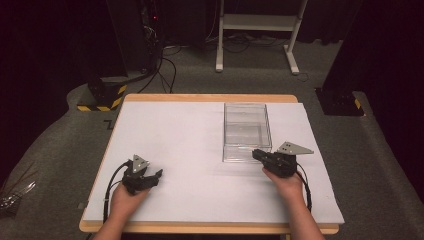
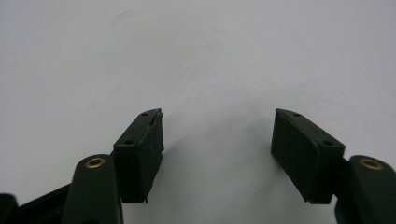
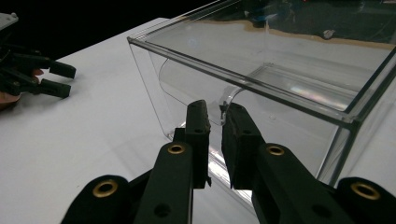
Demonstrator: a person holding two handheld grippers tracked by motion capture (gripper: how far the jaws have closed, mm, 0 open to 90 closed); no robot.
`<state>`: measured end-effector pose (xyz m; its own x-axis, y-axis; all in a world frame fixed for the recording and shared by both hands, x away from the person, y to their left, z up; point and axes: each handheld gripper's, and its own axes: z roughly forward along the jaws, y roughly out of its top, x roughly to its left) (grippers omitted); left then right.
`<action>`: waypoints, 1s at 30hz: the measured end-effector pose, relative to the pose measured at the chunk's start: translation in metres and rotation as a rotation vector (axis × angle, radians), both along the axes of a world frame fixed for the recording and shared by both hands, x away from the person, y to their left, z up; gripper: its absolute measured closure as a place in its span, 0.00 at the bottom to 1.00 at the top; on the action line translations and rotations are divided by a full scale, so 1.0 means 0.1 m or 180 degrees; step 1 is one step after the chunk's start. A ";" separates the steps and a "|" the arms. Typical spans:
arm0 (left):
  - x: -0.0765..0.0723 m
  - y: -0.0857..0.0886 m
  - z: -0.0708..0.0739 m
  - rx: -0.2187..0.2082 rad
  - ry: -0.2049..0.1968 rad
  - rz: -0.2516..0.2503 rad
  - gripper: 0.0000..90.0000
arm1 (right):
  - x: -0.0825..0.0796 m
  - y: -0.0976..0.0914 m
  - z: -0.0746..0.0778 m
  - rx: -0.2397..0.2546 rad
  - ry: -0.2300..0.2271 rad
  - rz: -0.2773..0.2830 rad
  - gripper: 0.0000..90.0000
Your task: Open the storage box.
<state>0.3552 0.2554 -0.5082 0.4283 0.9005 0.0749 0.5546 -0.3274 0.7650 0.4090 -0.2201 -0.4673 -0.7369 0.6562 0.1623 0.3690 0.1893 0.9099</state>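
Two hand-held grippers are in our hands at the desk, which is covered by a white sheet. Our right hand-held gripper sits at the near wall of a clear plastic box, which stands on the right half of the desk with its open top up. In the right gripper view its jaws are drawn nearly together with a thin gap between the pads, clenched on the curved lip of a cutout in that near wall of the box; whether the pads truly press on the plastic we cannot tell for sure, but the lip runs right into the gap. Our left hand-held gripper rests low over the bare white sheet at the near left, well apart from the box, its jaws released and spread wide, with nothing between them.
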 end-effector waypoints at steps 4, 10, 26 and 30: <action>0.00 0.00 0.00 0.0021 -0.0027 -0.0007 0.39 | -0.07 -0.01 0.00 -0.0003 -0.0005 0.0009 0.91; 0.02 0.03 0.00 -0.0092 0.0065 -0.0016 0.40 | -0.20 -0.03 0.00 -0.0007 -0.0011 -0.0037 0.94; 0.03 0.04 0.00 -0.0127 0.0091 -0.0020 0.40 | -0.24 0.08 0.01 -0.0126 0.0000 0.0094 0.80; 0.03 0.04 0.00 -0.0145 0.0103 -0.0022 0.40 | -0.20 0.07 0.00 -0.0079 0.0031 0.0187 0.81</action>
